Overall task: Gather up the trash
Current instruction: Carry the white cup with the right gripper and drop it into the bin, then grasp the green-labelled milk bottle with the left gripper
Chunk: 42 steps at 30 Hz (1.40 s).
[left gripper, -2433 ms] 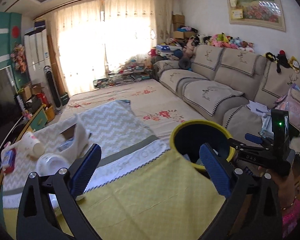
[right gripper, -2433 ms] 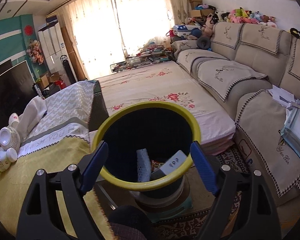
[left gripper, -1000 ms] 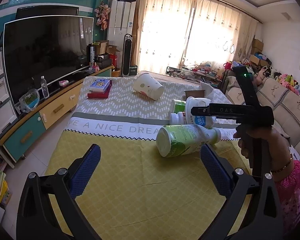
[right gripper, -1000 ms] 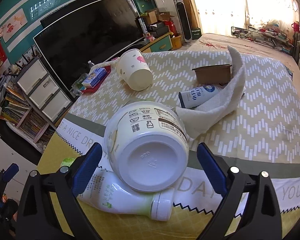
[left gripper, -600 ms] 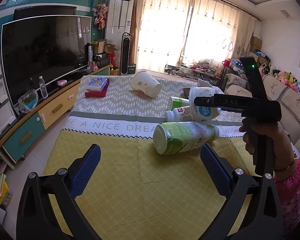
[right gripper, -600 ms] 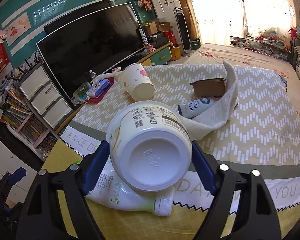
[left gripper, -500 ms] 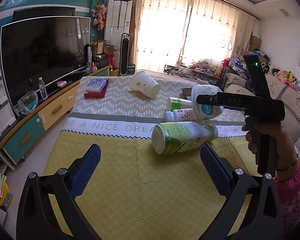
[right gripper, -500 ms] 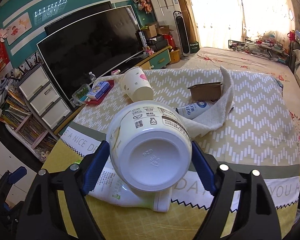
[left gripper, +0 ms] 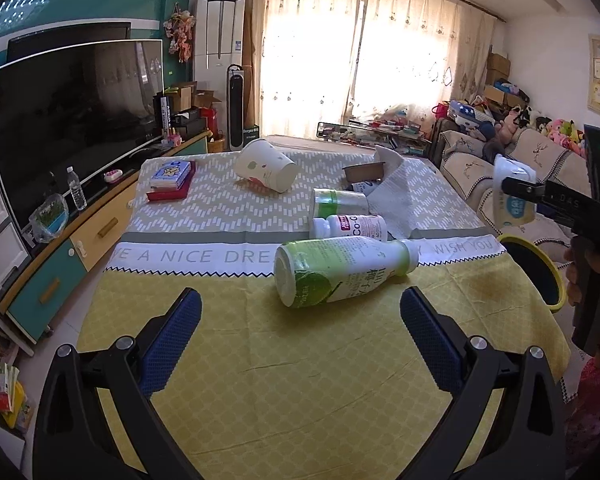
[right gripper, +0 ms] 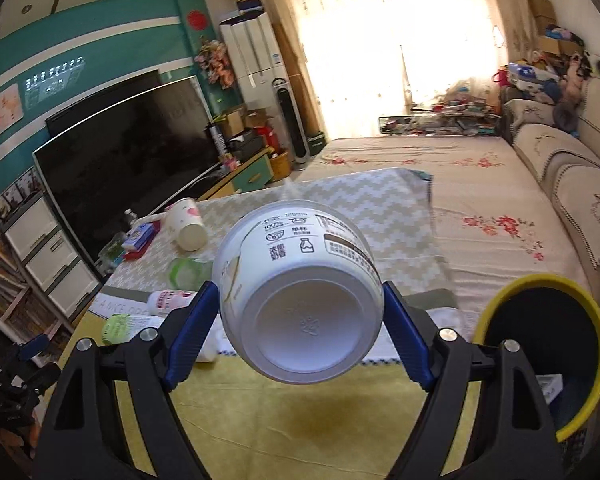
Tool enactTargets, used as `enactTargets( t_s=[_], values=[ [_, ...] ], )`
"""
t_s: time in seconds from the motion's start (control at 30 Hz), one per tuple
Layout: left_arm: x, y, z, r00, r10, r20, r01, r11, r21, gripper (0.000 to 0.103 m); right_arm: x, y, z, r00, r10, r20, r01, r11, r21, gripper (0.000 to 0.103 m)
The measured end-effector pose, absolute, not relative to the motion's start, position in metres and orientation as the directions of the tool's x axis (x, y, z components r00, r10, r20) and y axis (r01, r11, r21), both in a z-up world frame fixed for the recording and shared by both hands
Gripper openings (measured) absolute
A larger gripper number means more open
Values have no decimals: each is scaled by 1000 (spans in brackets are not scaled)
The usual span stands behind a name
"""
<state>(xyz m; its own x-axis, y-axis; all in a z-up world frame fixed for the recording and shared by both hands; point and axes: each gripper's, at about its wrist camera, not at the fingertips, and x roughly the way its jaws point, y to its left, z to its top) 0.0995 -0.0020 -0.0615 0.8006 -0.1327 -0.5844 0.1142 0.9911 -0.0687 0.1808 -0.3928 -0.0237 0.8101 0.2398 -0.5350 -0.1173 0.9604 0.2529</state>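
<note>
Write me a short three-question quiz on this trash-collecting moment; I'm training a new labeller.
1. True or false: the right tongs grip a white cup.
2. Which lies nearest the left tongs? A) paper cup B) green bottle C) book
3. Where is the bin in the right wrist view?

Key: 1 true; 2 B; 3 lower right, beside the table.
</note>
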Motion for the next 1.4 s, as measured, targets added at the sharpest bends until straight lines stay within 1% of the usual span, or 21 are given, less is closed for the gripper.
enactTargets(
  t_s=[0.2, 0.33, 0.4, 0.57, 0.6, 0.63, 0.7, 0.9, 1.07, 1.2, 1.3, 1.4],
  values=[
    [103, -23, -62, 792, -136, -595, 140, 989, -40, 98, 153, -486, -39, 835, 11, -549, 130, 967, 217, 77],
    [107, -37, -63, 786, -135, -603, 152, 988, -23, 98, 151, -537, -59, 801, -94, -592, 254, 948, 193, 77],
    [110, -42, -64, 781, -136, -609, 157, 987, -19, 98, 156, -557, -71, 778, -124, -616, 291, 940, 178, 77],
    [117, -55, -66, 768, -136, -626, 172, 985, -3, 98, 170, -585, -101, 731, -147, -667, 333, 929, 160, 79],
    [118, -56, -67, 766, -135, -628, 174, 985, 1, 98, 173, -587, -105, 722, -148, -676, 338, 928, 158, 86],
    [120, -58, -67, 765, -134, -630, 176, 984, 5, 98, 175, -588, -109, 719, -161, -676, 351, 924, 153, 88],
    [122, -59, -68, 764, -132, -632, 177, 984, 9, 98, 175, -590, -110, 722, -180, -668, 366, 919, 147, 89],
    [129, -53, -74, 754, -131, -643, 173, 985, 2, 98, 164, -577, -110, 725, -175, -666, 362, 920, 152, 90],
    [140, -44, -77, 760, -128, -637, 186, 982, 26, 98, 158, -562, -112, 733, -133, -667, 339, 922, 189, 91],
    [156, -34, -76, 766, -146, -626, 237, 969, 65, 98, 159, -551, -112, 734, -108, -671, 314, 929, 194, 91],
    [171, -26, -76, 759, -204, -618, 309, 949, 66, 98, 162, -545, -109, 740, -88, -667, 292, 935, 201, 91],
    [188, -23, -80, 720, -279, -635, 403, 913, 56, 98, 164, -540, -108, 740, -80, -668, 282, 938, 200, 91]
  ],
)
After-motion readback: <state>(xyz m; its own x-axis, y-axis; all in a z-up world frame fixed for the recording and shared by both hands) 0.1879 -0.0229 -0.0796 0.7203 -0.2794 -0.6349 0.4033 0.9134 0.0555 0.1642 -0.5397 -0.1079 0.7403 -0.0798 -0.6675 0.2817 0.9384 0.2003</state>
